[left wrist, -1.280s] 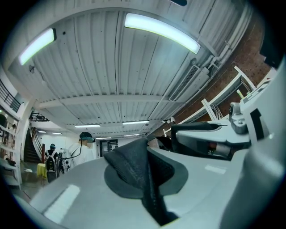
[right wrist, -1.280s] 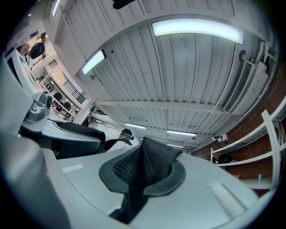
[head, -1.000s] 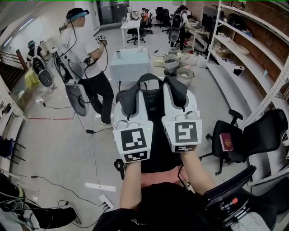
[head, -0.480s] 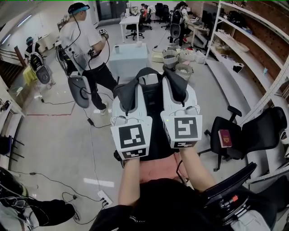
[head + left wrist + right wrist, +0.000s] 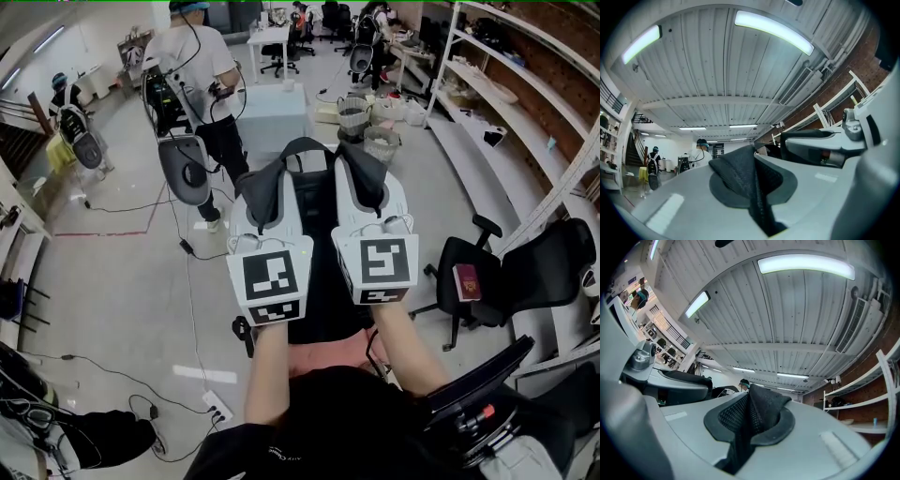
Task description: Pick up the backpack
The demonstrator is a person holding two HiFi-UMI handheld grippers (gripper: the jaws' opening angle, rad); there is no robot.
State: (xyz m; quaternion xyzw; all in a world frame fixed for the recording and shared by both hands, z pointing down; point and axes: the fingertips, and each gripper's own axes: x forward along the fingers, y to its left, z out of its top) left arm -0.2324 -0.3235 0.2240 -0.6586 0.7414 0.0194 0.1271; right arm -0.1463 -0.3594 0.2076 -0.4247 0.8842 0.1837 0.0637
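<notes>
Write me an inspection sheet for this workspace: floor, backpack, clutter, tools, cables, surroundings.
Surface: grey floor.
Job's things: backpack held up, bottom hidden.
Clutter: red booklet on chair; baskets by the shelves.
Grippers: left tool shut on left strap; right tool shut on right strap.
Cables: several cables trail over the floor; power strip.
Surroundings: person standing at upper left.

Pale glossy floor (image 5: 112, 281), crossed by loose black cables (image 5: 192, 309). White open shelving (image 5: 525, 94) lines the reddish-brown right wall (image 5: 572, 52), with 1 black office chair (image 5: 553, 272) beside it. The ribbed white ceiling (image 5: 717, 61) carries 2 lit strip lights (image 5: 773, 28).
</notes>
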